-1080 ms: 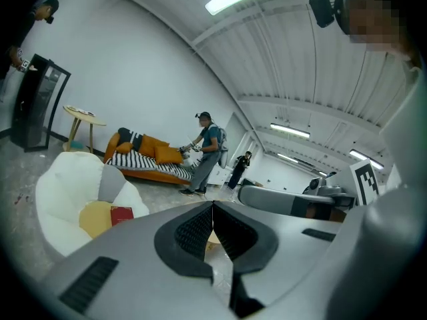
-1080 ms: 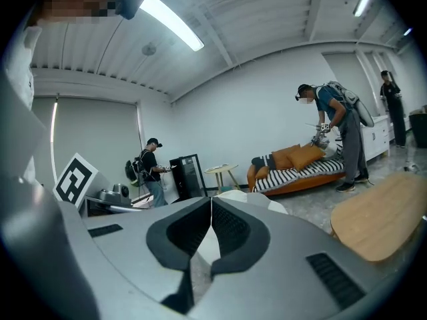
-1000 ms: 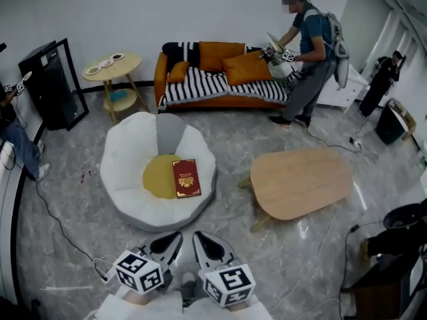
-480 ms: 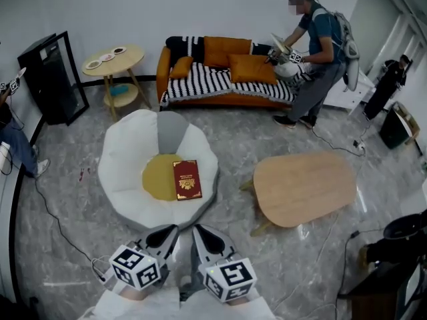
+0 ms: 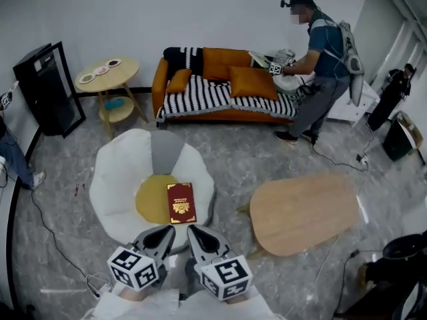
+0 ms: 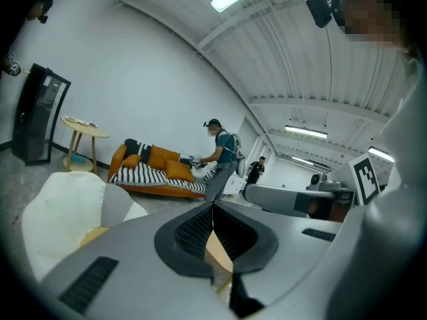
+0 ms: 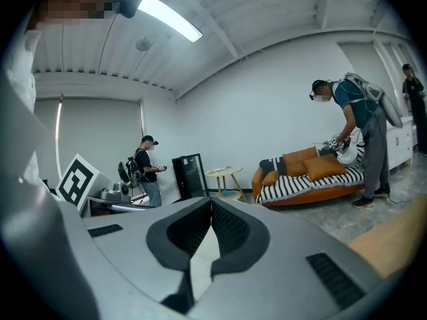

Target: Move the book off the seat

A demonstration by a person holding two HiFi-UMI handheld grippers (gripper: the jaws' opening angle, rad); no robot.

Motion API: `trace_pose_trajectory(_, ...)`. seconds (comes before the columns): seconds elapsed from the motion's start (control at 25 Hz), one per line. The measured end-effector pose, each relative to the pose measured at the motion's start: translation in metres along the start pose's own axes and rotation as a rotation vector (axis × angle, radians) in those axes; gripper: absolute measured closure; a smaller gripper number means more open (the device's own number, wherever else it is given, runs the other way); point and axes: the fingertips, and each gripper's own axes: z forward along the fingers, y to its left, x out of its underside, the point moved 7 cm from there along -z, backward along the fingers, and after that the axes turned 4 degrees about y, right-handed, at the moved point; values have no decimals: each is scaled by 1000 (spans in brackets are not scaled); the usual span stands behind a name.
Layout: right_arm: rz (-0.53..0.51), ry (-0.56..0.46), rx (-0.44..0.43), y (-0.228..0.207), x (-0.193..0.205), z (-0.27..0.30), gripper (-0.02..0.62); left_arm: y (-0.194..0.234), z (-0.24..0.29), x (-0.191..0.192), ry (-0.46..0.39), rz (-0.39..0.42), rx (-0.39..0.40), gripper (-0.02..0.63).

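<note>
Marble floor is open on both sides of me. Left gripper and right gripper are both pinched closed, empty, right at the white seat's near edge. Book lies flat on its yellow cushion, wooden table off right.

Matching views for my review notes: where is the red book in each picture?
Head view: book lies on the yellow seat of the white chair, lower centre.
Left gripper view: not in it.
Right gripper view: not in it.
Shared landmark: the orange sofa.
</note>
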Motion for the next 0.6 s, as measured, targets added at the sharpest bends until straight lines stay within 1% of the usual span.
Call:
trace_pose_trajectory(0.12,-22,-6,-8,-31,-18,19,583,5,35,-16,-2,11,-4,598)
trace_pose_trajectory(0.4,-36,11,-26,-98,-46,58,583,29,99,-46,-29,-5,-33,598)
trace_pose_trajectory(0.48,-42,10,-31,-113,-53,66,583,32,113,-56,-40,10,-49,598)
trace_pose_trajectory(0.6,-40,18,-39,-130,-61,77,583,33,129,-66,-33,60,-77,598)
